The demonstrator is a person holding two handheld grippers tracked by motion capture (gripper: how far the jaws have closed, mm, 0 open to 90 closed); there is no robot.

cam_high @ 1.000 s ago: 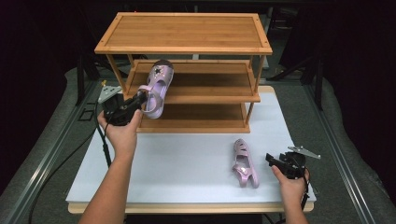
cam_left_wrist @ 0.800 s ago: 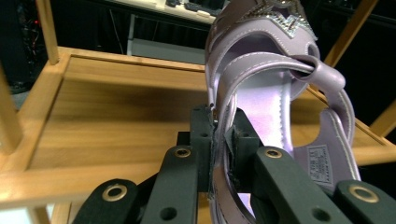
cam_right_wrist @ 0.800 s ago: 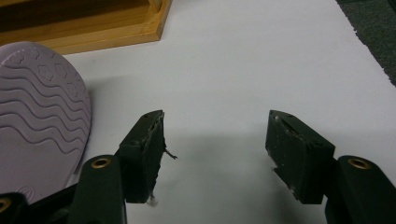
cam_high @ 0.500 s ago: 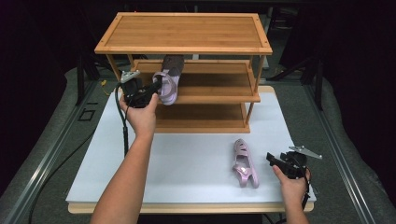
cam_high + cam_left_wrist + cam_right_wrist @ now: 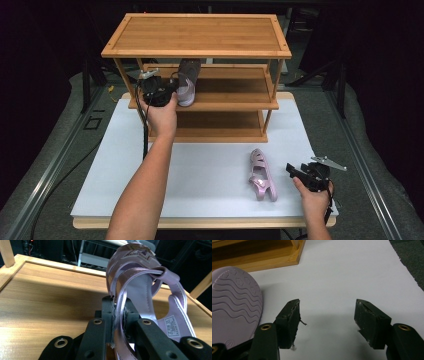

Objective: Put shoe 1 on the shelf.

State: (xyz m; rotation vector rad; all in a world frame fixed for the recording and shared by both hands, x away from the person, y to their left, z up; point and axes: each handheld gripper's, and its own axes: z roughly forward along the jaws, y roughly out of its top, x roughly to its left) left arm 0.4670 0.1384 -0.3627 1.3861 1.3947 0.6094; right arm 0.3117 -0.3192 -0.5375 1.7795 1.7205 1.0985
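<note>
My left gripper (image 5: 167, 91) is shut on the strap of a pink sandal (image 5: 187, 81), held over the left part of the middle shelf (image 5: 235, 92) of a wooden rack. In the left gripper view the sandal (image 5: 140, 287) is pinched by its side strap between the jaws, its insole facing right, above the shelf board (image 5: 45, 300). A second pink sandal (image 5: 261, 174) lies on its side on the white table (image 5: 200, 170), front right. My right gripper (image 5: 294, 171) stands open just right of it, and its sole (image 5: 233, 302) sits left of the open gripper (image 5: 327, 317).
The three-tier bamboo rack (image 5: 197, 35) stands at the back of the table, its top and bottom shelves bare. Dark floor and metal rails (image 5: 55, 165) flank the table. Bare white surface (image 5: 352, 272) lies ahead of the right gripper.
My left gripper has carried the sandal rightward and forward, from left of the rack to over the middle shelf. The right gripper and the sandal on the table have stayed put.
</note>
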